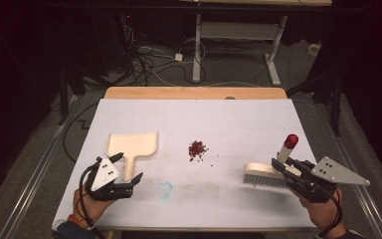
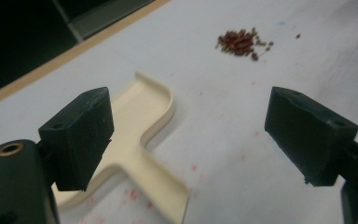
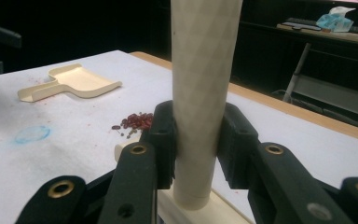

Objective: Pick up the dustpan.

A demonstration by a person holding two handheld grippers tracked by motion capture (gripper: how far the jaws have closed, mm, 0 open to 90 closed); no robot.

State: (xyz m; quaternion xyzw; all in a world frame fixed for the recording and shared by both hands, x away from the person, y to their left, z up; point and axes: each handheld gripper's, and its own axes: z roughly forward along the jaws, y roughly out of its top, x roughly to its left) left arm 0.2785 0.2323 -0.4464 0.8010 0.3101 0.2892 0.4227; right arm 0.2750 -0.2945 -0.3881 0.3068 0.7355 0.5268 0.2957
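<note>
Brush (image 1: 267, 175) — the cream hand brush with the red-tipped handle — is sitting bristles-down at the near right of the white counter (image 1: 229, 124), and the right gripper (image 1: 291, 172) is clamping its fingers (image 3: 164, 140) tight on the pale handle, which is rising upright between them in the right gripper view. At the near left, the left gripper (image 1: 128, 172) is hovering with its fingers (image 2: 79, 135) spread wide and nothing pressed between them; they are straddling the stem of the cream dustpan (image 1: 132, 148), which is lying flat on the counter just ahead. To do this step well, the left hand is probably best lowering squarely over that stem and closing only once both pads are level with it, since the pan is thin and could skid or tip if pinched on one edge. The brush should be staying low and steady meanwhile, bristles flat, ready to be drawn toward the pan. Farther out, near the middle of the counter, a small heap of reddish-brown crumbs (image 1: 197, 149) is waiting, well apart from both tools — a few strays are lying beside it. A faint blue smudge (image 1: 165, 189) is marking the cloth near the left gripper. No brand, label or legible writing is showing on any of these things.
</note>
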